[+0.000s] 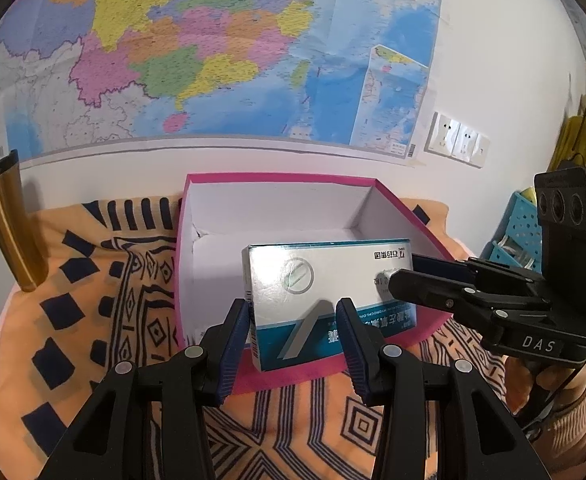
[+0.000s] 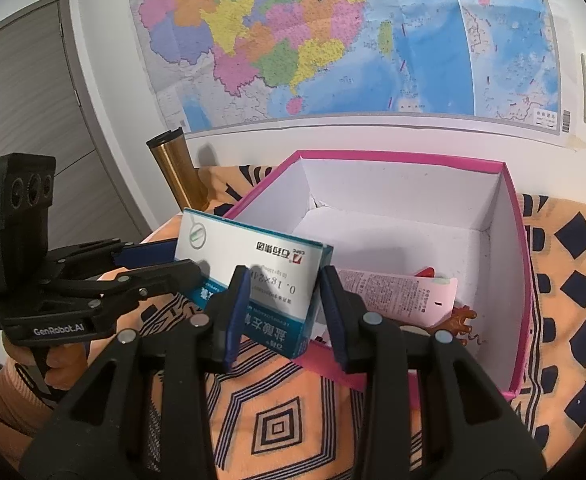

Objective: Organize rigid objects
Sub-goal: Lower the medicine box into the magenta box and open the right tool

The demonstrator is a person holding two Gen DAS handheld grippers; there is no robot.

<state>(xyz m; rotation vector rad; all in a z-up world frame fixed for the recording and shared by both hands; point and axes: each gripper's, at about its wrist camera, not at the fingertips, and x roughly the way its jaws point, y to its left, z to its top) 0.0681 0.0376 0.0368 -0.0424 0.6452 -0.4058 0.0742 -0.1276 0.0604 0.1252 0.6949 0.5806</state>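
A silver and teal medicine box [image 1: 313, 280] [image 2: 253, 256] hangs tilted over the near rim of an open pink box [image 1: 277, 178] [image 2: 517, 280] with a white inside. Both grippers are shut on it. My left gripper [image 1: 295, 320] clamps its left end, and in the right wrist view that gripper [image 2: 149, 268] reaches in from the left. My right gripper [image 2: 283, 300] clamps the right end, one finger on the printed face; it shows as well in the left wrist view [image 1: 413, 280]. Inside the pink box lie a pink packet [image 2: 397, 292], a red item [image 2: 425, 272] and an orange-brown toy [image 2: 463, 318].
An orange patterned cloth [image 1: 93, 300] covers the surface. A gold tumbler [image 1: 9, 224] [image 2: 177, 168] stands at the back left by the wall. A blue basket [image 1: 517, 232] sits at the right. A large map and wall sockets [image 1: 457, 140] are behind. A hand [image 1: 533, 380] holds the right gripper.
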